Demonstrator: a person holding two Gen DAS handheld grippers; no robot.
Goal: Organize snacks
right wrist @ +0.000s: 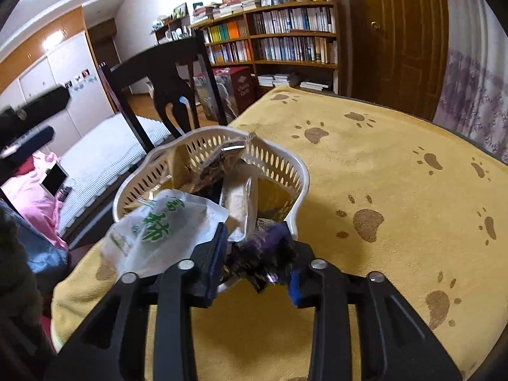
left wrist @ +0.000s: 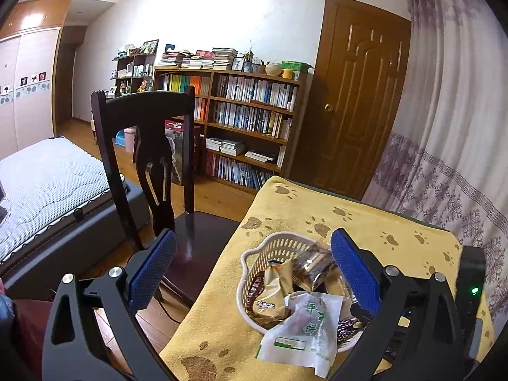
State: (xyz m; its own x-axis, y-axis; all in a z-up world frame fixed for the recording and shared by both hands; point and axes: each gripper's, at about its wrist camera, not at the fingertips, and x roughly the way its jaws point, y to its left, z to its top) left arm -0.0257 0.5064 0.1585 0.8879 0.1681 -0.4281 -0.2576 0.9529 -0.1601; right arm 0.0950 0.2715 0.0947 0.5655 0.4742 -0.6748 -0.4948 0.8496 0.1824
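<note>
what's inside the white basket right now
The basket holds snack packets: a tan one, a clear one with dark snacks, and a white packet hanging over the rim. Whatever lies beneath them is covered.

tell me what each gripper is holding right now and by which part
The right gripper is shut on a dark purple snack packet, pinching its crumpled near end at the basket rim. The left gripper is open above the basket, holding nothing.

Snack packets [left wrist: 298, 324] heaped in white basket [left wrist: 273, 244]
</note>
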